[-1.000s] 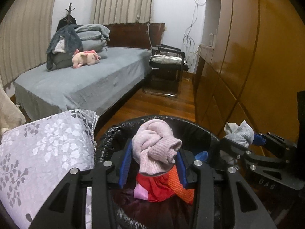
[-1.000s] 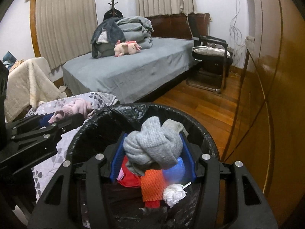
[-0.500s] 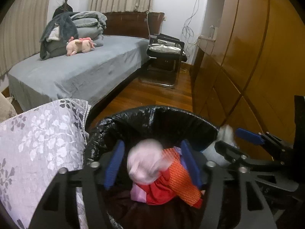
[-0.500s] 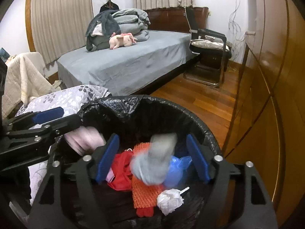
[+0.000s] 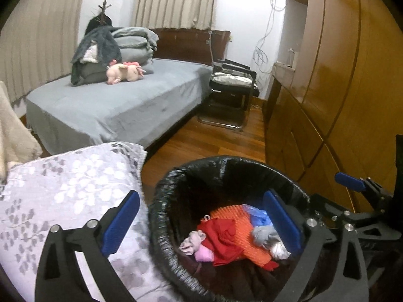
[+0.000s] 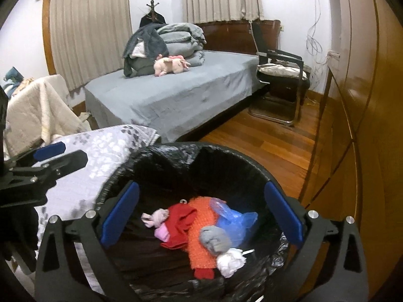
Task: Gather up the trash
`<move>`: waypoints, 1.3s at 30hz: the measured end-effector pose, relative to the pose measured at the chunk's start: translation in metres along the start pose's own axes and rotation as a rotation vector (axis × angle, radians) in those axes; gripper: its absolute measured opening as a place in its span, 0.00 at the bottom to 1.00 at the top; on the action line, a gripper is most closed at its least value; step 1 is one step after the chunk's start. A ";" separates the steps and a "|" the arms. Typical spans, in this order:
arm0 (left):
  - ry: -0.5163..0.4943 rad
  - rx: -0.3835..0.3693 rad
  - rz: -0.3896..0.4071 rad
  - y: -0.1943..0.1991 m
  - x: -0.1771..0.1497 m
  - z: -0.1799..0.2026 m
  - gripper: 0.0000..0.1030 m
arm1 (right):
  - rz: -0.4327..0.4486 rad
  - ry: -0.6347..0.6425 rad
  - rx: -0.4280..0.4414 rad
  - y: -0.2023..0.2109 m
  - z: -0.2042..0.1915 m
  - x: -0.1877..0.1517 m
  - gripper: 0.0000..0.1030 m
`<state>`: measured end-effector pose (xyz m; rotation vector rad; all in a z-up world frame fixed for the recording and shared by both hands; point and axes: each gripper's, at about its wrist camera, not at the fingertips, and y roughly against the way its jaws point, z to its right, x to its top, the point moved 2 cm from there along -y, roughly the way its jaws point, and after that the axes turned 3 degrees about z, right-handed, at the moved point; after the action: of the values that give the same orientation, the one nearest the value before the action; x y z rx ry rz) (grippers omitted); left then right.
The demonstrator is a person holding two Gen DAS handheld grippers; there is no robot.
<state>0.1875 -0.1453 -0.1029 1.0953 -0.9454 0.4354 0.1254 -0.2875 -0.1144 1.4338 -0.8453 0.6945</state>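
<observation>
A bin with a black liner (image 5: 226, 163) (image 6: 176, 151) stands on the floor below both grippers. In it lie a pink sock ball (image 5: 191, 241) (image 6: 156, 217), a grey sock ball (image 5: 264, 235) (image 6: 214, 239), red cloth (image 5: 221, 236), orange mesh (image 6: 201, 226), a blue plastic bag (image 6: 236, 221) and a white wad (image 6: 230, 261). My left gripper (image 5: 201, 221) is open and empty above the bin's left rim. My right gripper (image 6: 200, 215) is open and empty above the bin.
A floral grey cushion (image 5: 63, 183) lies left of the bin. A wooden wardrobe (image 5: 340, 88) runs along the right. A grey bed (image 5: 121, 105) with folded bedding and a pink plush toy (image 5: 123, 71) is behind, and a black chair (image 5: 234, 85) beside it.
Both grippers opened. The pink sock ball dropped from the left gripper and the grey one from the right into the bin. Both grippers rose a little.
</observation>
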 end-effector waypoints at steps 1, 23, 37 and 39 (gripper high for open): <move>0.002 0.012 0.000 0.007 0.000 -0.003 0.94 | 0.001 -0.003 0.009 0.005 -0.003 0.002 0.95; 0.007 0.136 0.097 0.133 -0.004 -0.009 0.94 | 0.065 0.060 0.099 0.102 -0.067 0.029 0.95; 0.020 0.153 0.161 0.179 -0.003 -0.006 0.94 | 0.118 0.093 0.125 0.135 -0.088 0.035 0.95; 0.023 0.153 0.163 0.182 -0.004 -0.006 0.94 | 0.119 0.097 0.125 0.137 -0.091 0.034 0.95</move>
<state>0.0579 -0.0616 -0.0063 1.1521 -0.9974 0.6617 0.0372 -0.1944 -0.0063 1.4569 -0.8281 0.9138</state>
